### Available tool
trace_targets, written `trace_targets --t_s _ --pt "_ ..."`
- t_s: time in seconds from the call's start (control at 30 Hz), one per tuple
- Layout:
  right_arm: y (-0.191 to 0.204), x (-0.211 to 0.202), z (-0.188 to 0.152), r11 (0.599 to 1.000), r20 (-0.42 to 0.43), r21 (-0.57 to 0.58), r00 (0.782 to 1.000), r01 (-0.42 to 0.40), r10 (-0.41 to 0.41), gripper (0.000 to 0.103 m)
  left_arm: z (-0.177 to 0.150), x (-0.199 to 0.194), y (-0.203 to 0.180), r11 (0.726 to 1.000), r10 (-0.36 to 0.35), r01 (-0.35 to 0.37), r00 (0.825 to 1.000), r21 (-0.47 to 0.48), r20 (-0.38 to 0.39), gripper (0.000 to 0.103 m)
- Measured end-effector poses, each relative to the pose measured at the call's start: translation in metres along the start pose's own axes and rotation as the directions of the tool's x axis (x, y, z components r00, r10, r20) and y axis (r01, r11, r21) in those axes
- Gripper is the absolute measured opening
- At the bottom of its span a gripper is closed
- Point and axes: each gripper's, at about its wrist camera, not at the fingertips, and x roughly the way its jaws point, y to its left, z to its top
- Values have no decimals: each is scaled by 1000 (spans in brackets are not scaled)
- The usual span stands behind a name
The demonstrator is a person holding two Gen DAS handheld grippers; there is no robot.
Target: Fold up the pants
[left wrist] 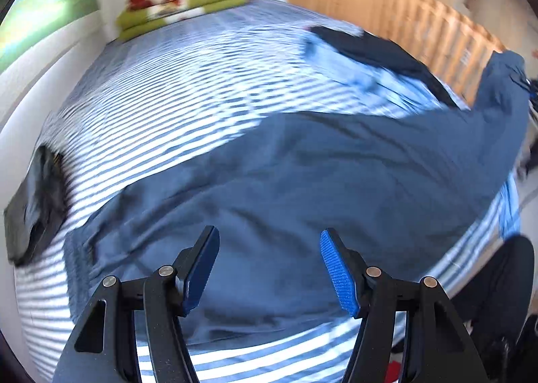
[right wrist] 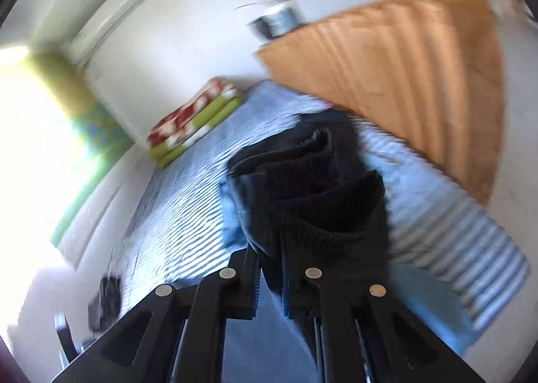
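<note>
The blue pants (left wrist: 285,181) lie spread across the striped bed cover (left wrist: 161,97) in the left wrist view. Their right end (left wrist: 504,80) is lifted off the bed at the frame's edge. My left gripper (left wrist: 269,241) hovers over the near part of the pants, open, with nothing between its blue pads (left wrist: 339,272). In the right wrist view my right gripper (right wrist: 269,268) is shut on a bunched, dark ribbed edge of the pants (right wrist: 302,187), which hangs in front of the camera. Blue cloth (right wrist: 248,332) trails below the fingers. This view is blurred.
Folded green and red blankets (left wrist: 181,2) lie at the bed's far end. A wooden cabinet (left wrist: 386,2) runs along the right side. Black and light blue clothes (left wrist: 370,49) lie on the far right of the bed, and a dark garment (left wrist: 33,204) on its left edge.
</note>
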Motion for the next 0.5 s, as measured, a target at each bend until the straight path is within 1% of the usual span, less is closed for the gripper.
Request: trace_targets --t_s 0.1,0.17,0.27,0.37,0.4,0.5 --pt "68 30 -15 993 -49 -103 997 -59 55 9 -14 -4 48 996 12 -11 1000 -92 12 66" --pt "113 55 -34 981 -100 -163 991 -108 93 9 -26 -5 78 990 32 -29 999 -139 14 66" --pt "176 95 -71 954 -178 -252 976 -165 122 8 -49 -4 120 976 51 -47 999 -212 13 66" --pt "237 140 -124 921 -278 -316 950 -227 139 8 -72 0 158 956 54 -48 998 -290 12 66" --pt "249 150 -137 913 -298 -331 944 -239 139 8 -78 1 169 949 56 -49 998 -311 16 66" --pt "292 185 -191 884 -388 -369 912 -286 133 8 -92 3 197 928 47 -28 998 -371 43 66"
